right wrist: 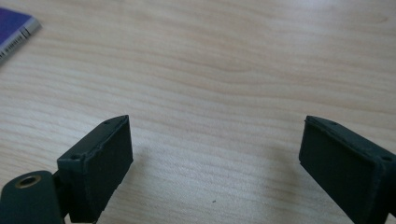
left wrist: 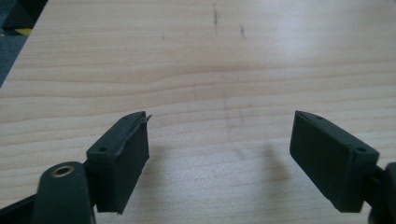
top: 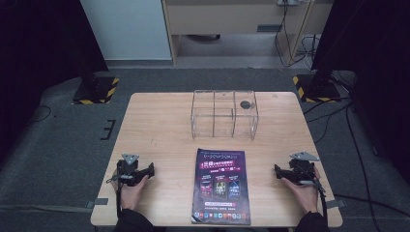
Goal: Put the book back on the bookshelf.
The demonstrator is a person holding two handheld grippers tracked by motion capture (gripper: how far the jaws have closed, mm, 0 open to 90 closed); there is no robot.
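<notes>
Nearest the high camera, the person's two hands rest on the near edge of the table, each with a tool. Both tools are empty: the left tool stands wide with only bare wood between its jaws, and the right tool is just as wide, also over bare wood. Between them lies a glossy purple magazine, flat, face up, its bottom edge reaching the near rim of the table. Beyond it, well apart, stands a clear acrylic organiser with upright dividers; a small dark round thing shows at its right side, though whether it sits on top or behind cannot be told.

Judging by this layout, the magazine looks bound for the organiser, and the risks follow from its shape. Lying flat, it offers the jaws no edge to bite; a tool pressed down on the cover would likely skid on the gloss or push the magazine off the near rim. A one-sided pinch at the spine could let the pages fan and droop. Slotting it upright may also knock the light, see-through organiser backward, since its walls are hard to judge.
</notes>
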